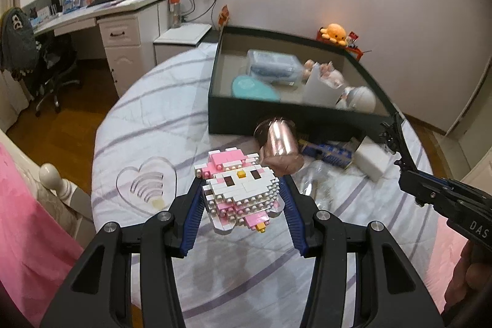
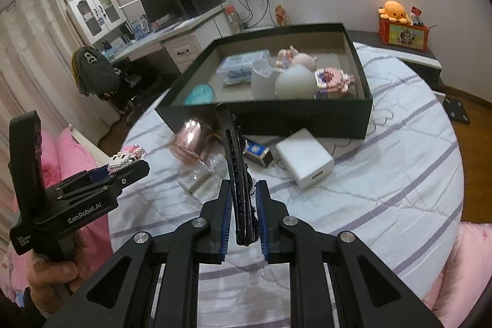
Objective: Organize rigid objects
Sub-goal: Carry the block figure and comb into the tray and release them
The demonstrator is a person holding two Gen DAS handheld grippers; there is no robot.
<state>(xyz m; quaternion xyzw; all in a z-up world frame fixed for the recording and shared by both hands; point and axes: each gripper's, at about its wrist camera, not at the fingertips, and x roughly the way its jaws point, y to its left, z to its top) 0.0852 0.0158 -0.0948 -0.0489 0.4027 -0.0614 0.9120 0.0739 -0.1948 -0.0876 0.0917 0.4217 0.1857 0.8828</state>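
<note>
A pink and white brick-built cat figure (image 1: 243,189) hangs above the striped bedsheet, and my left gripper (image 1: 241,183) is shut on its sides. From the right wrist view, that left gripper (image 2: 123,166) shows at the left with the figure (image 2: 127,156) at its tip. My right gripper (image 2: 243,186) is shut on a long black toothed comb-like piece (image 2: 233,149), which sticks up and forward. In the left wrist view the same piece (image 1: 395,137) juts from the right gripper (image 1: 409,174). Behind them stands an open dark box (image 1: 221,112) (image 2: 276,116) holding several toys and cases.
On the sheet before the box lie a rose-gold cup (image 1: 278,146) (image 2: 190,140), a small blue box (image 1: 329,154), a white charger block (image 2: 304,159) and a clear plastic item (image 2: 203,174). A pink quilt (image 1: 27,220) borders the bed. A desk and chair stand beyond.
</note>
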